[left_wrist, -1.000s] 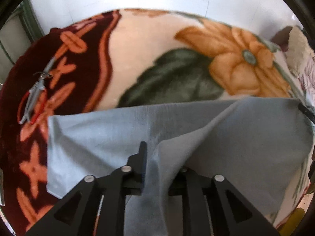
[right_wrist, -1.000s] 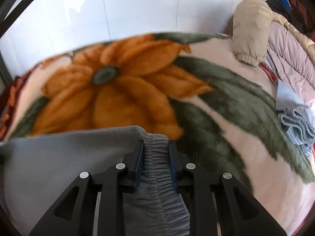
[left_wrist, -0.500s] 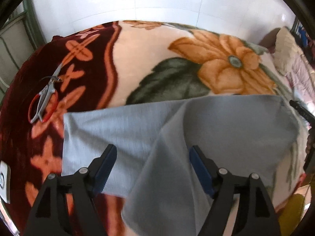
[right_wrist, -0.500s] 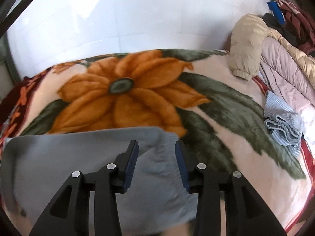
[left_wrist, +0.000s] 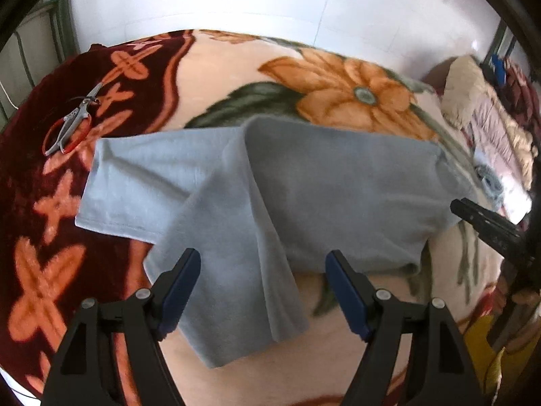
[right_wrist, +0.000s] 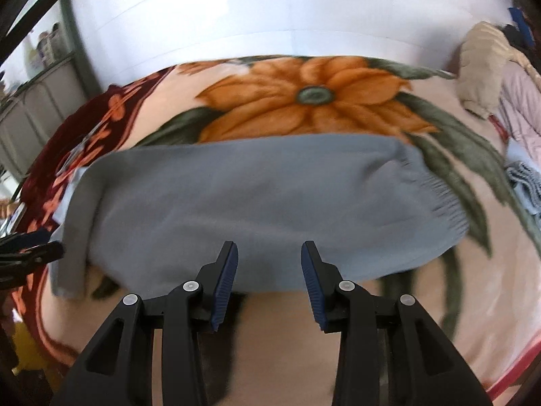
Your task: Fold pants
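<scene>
Beyond both spread grippers, grey pants [left_wrist: 304,189] lie folded.

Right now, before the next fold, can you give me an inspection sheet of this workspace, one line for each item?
Surface: floral blanket on a bed.
Job's things: grey pants lying folded on the blanket, elastic waistband at the right.
Clutter: scissors left of the pants; striped cloth and quilts on the right.
Grippers: left gripper and right gripper both have open jaws, holding nothing.
Cables: nothing seen.
Surroundings: white tiled wall.
</scene>
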